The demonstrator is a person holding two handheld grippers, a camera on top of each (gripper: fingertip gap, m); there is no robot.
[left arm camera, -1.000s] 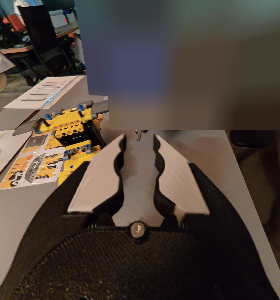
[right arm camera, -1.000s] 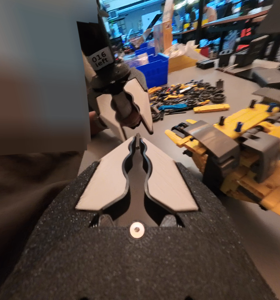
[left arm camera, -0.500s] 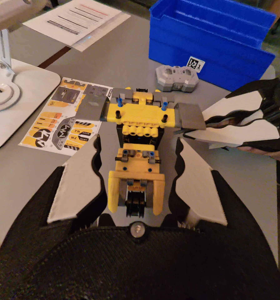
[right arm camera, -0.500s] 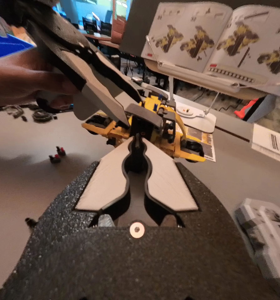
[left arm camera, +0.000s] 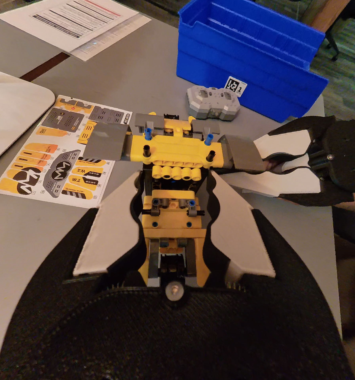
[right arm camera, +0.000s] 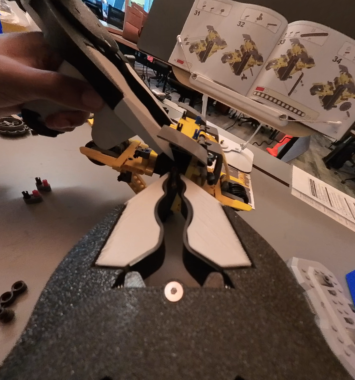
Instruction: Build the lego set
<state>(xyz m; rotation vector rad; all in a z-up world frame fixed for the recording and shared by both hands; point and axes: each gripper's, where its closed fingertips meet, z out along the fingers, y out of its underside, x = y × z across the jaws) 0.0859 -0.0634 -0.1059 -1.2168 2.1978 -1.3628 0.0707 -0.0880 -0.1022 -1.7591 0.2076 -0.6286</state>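
Here, in the left wrist view, the left gripper [left arm camera: 173, 176] reaches down over a yellow toy vehicle [left arm camera: 173, 205] built of bricks, which stands on the grey table [left arm camera: 28, 236]. Its jaws are spread wide, one finger along each side of the vehicle's narrow body; whether they touch it cannot be told. The right gripper [left arm camera: 259, 162] comes in from the right, its tips at the grey panel [left arm camera: 242, 152] on the vehicle's right side. A sticker sheet [left arm camera: 55, 154] lies to the left of the vehicle, a grey controller [left arm camera: 213, 102] beyond it, and a blue bin [left arm camera: 248, 51] just behind that.

In the right wrist view, the right gripper [right arm camera: 173, 176] has its jaws nearly together, pinching a small dark pin [right arm camera: 174, 178] at the tips, close against the vehicle [right arm camera: 172, 160] under the grey panel. The left gripper [right arm camera: 164, 141], held by a hand [right arm camera: 32, 82], slants down onto the vehicle from above. An open instruction booklet [right arm camera: 265, 57] rests on a stand behind. Small dark parts [right arm camera: 35, 190] lie on the table to the left.
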